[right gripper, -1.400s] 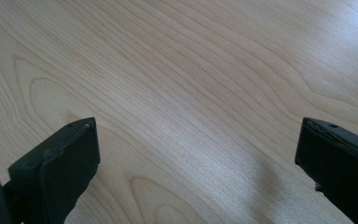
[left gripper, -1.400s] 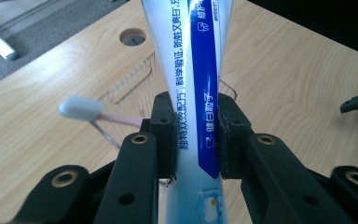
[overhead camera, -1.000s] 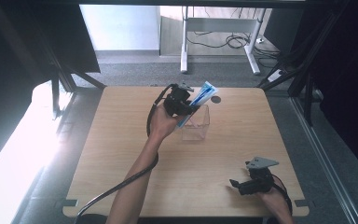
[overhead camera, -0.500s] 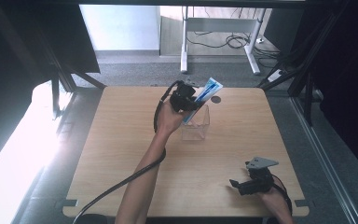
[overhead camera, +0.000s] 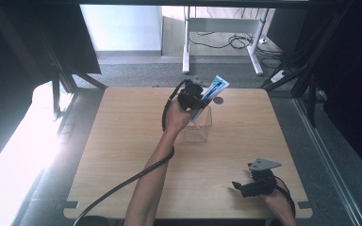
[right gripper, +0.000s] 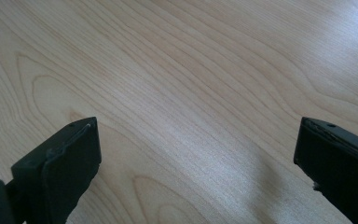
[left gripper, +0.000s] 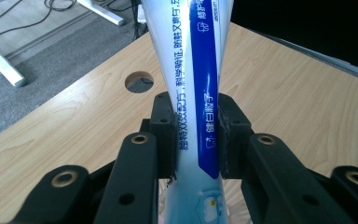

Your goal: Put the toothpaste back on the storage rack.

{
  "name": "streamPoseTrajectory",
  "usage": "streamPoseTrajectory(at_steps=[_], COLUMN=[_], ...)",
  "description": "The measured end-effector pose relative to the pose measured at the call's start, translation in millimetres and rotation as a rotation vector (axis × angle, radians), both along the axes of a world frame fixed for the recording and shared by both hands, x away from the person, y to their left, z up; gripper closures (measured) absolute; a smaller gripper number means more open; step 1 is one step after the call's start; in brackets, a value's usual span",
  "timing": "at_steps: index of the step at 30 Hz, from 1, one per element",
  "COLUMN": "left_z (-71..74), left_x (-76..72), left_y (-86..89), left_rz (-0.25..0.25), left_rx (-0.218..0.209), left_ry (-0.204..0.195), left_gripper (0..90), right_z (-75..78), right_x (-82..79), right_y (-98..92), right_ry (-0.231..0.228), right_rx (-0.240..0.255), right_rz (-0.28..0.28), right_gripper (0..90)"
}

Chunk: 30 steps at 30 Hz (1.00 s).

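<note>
Light wooden table [overhead camera: 122, 155] with clear plastic box [overhead camera: 199, 128], two grippers, one tube.

Left gripper [overhead camera: 192, 97], jaws clamped on the blue-and-white printed toothpaste tube [left gripper: 196, 84], holds it tilted above the box's far rim, near the table's round cable hole [left gripper: 139, 81]. Right gripper [right gripper: 196, 163] sits low at the near right edge, jaws wide apart over bare wood.

one toothpaste tube [overhead camera: 210, 96]; one clear container [overhead camera: 199, 127]; two grippers [overhead camera: 193, 99]

Left gripper [overhead camera: 199, 100] grips toothpaste tube [overhead camera: 212, 93] above clear box [overhead camera: 199, 129] — tube tilted; right gripper [overhead camera: 243, 188] apart.
</note>
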<state>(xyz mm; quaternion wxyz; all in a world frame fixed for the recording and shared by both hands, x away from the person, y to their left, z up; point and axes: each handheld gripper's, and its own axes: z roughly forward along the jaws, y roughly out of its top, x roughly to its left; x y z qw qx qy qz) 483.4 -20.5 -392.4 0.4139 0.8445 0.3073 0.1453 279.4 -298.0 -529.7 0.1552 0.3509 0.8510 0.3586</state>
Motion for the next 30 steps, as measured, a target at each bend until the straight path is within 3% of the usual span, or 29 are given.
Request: streamPoseTrajectory(at_steps=[7,25,30], left_z=[-10.1,-32.5,-37.6], left_x=[6.2,1.5,-0.7], left_y=[-2.1,-10.2,-11.7], left_rz=[0.017,-0.001,-0.009], left_rx=[0.007,0.023,0.053], left_ry=[-0.009,-0.040,-0.047], left_gripper=[72.3,71.9,71.8], right_z=[-0.2,-0.3,-0.3], right_x=[0.0,0.3,0.4], right_y=[-0.3,-1.1,-1.1], right_ry=[0.002,0.000,-0.001], right_rx=[0.001,-0.002,-0.005], right_rz=[0.000,-0.001,-0.001], right_gripper=[1.0,1.2,1.2])
